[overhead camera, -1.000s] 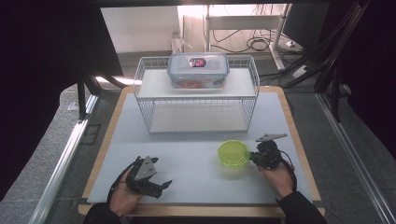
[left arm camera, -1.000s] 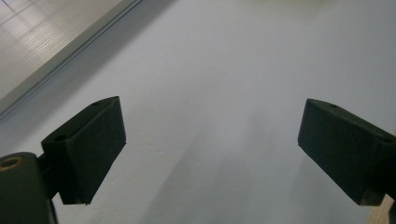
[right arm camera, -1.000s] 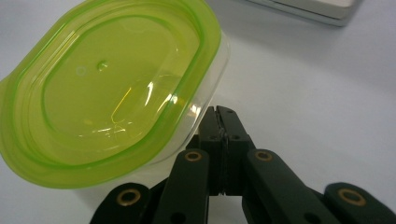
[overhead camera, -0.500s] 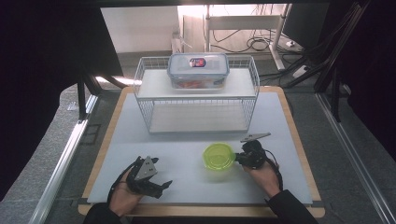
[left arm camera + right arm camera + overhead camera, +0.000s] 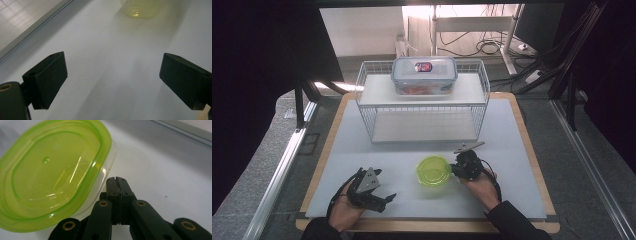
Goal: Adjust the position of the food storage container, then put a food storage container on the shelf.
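Note:
A clear tub with a lime-green lid (image 5: 434,170) sits on the white table top, front centre. My right gripper (image 5: 457,169) lies at its right side, shut with nothing between the jaws. In the right gripper view the closed tips (image 5: 116,180) rest against the tub's clear wall, just under the green lid (image 5: 50,175). My left gripper (image 5: 386,197) lies low at the table's front left, open and empty, held by a hand. The left gripper view has both pads wide apart (image 5: 113,70) over bare table, with the tub (image 5: 142,8) far ahead.
A white wire rack (image 5: 422,100) stands at the back centre of the table. A clear lidded box with a blue rim (image 5: 424,75) rests on its top shelf. The white mat (image 5: 362,150) has a wooden border along the front and sides.
My right gripper has slid to the left across the table, and the green-lidded tub has moved left with it. The left gripper has stayed where it was.

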Demonstrator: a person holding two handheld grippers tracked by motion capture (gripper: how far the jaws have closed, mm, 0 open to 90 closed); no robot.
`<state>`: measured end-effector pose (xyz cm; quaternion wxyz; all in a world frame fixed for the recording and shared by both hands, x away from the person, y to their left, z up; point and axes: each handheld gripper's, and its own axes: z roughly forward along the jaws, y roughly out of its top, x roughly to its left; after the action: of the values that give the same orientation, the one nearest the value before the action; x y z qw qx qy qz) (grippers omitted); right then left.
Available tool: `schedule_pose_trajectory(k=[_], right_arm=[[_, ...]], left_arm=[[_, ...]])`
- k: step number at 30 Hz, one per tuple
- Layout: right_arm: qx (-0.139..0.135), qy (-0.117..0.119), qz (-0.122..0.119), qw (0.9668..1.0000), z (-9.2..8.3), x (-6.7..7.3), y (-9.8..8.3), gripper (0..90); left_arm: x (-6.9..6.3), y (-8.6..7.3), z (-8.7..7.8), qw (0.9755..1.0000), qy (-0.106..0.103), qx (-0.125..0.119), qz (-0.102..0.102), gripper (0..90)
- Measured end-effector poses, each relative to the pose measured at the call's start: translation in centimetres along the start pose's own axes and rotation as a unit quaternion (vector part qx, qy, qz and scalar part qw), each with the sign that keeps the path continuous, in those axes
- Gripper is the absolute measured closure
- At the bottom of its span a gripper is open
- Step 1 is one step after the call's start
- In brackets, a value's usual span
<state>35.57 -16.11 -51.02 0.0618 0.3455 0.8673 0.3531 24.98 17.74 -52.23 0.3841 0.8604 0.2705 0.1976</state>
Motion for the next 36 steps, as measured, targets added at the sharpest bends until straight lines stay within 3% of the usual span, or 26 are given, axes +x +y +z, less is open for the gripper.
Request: schedule_pose_trajectory(k=[4,10,21,36], right_arm=[[-0.006,-0.026,-0.015,0.9995,-0.8,-0.4,-0.1,86.1],[-0.021,-0.058,-0.023,0.9979,-2.3,-1.0,-0.4,70.5],[-0.051,-0.082,-0.032,0.9948,-4.2,-1.1,-0.9,36.9],[-0.084,-0.094,-0.016,0.9919,-5.6,-0.9,-1.6,11.5]], left_arm=[[0.0,0.0,0.0,1.0000,0.001,0.001,0.001,7.7],[0.1,0.0,-0.1,1.0000,0.002,-0.003,-0.003,7.7],[0.1,-0.1,-0.2,1.0000,0.003,-0.003,-0.004,7.7],[0.1,-0.1,-0.2,1.0000,0.004,-0.004,-0.004,7.8]])
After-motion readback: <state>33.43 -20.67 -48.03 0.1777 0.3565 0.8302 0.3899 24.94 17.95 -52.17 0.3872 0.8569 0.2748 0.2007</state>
